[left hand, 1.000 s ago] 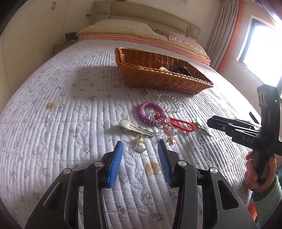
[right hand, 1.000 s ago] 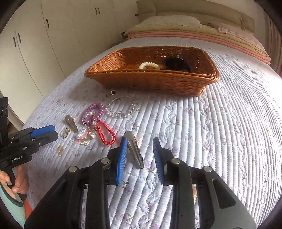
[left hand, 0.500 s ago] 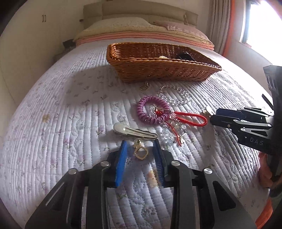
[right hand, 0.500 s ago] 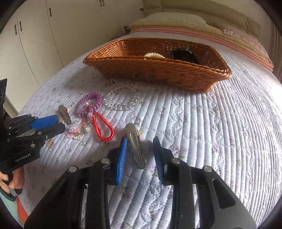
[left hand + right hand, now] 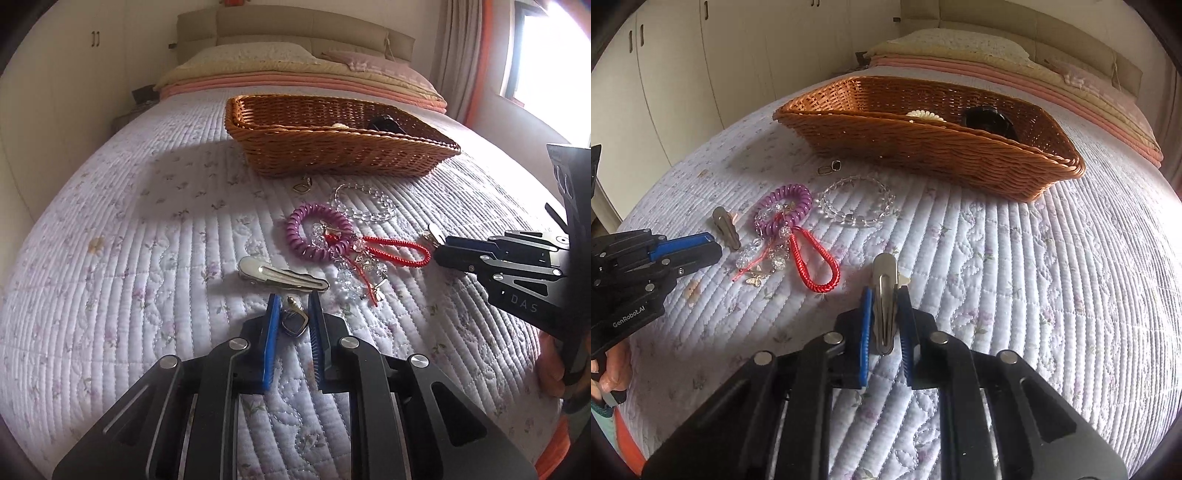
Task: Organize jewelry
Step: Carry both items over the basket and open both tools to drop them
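Note:
My left gripper [image 5: 293, 306] is closing its jaws on a small gold earring [image 5: 294, 322] lying on the quilt, and the blue pads touch its sides. My right gripper [image 5: 885, 295] is closing too, its pads pressing a silver hair clip [image 5: 885, 269] that still rests on the bed. Between the two lie a purple spiral hair tie [image 5: 295, 236], a red cord with crystal beads [image 5: 399, 254], a clear bead bracelet [image 5: 369, 210] and a second silver clip [image 5: 280, 275]. Behind them stands the wicker basket [image 5: 332, 155].
A second gold earring [image 5: 302, 187] lies just in front of the basket. Inside the basket are a white piece [image 5: 925, 115] and a black one [image 5: 988, 120]. Pillows sit at the head of the bed, cupboards to the left, a window to the right.
Both grippers' jaws have narrowed: the left around the gold earring, the right onto the silver hair clip. The left gripper also edged forward over the earring.

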Tool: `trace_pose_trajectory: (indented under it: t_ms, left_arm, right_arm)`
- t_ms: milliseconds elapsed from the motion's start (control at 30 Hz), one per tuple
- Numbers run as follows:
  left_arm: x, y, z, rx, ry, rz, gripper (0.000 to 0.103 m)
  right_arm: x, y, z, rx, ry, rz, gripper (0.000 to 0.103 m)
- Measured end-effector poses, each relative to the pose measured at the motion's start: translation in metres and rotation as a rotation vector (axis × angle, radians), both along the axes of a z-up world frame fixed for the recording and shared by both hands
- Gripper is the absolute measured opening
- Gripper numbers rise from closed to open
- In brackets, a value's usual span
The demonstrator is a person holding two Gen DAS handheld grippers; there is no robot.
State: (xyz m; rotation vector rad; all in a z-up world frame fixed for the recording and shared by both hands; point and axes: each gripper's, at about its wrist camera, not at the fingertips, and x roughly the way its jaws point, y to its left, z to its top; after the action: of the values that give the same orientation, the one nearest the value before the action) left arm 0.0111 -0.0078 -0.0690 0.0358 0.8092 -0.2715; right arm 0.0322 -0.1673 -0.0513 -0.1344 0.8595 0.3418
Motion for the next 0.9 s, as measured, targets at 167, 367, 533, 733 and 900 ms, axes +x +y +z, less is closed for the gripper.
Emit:
trace_pose_trajectory:
  t_ms: [167,367,533,733,900]
  left_arm:
    - [-0.008,-0.001,0.006,-0.018,-0.034,-0.025,0.014]
    - [-0.017,0.001,0.016,-0.037,-0.072,-0.025,0.013]
    - [-0.016,-0.005,0.043,-0.050,-0.141,-0.046,0.013]
    - [0.019,-0.018,0.094,-0.063,-0.254,-0.079,0.014]
    - [0.072,-0.027,0.112,-0.073,-0.281,-0.095,0.014]
  right_arm:
    - [-0.004,-0.010,0.007,0.064,-0.013,-0.001,0.012]
    - [-0.008,-0.020,0.019,0.114,-0.036,-0.001,0.012]
    - [-0.010,-0.027,0.052,0.159,-0.091,-0.001,0.012]
    - [0.025,-0.025,0.108,0.199,-0.162,0.002,0.012]
    - [0.083,-0.014,0.130,0.187,-0.176,-0.012,0.012]
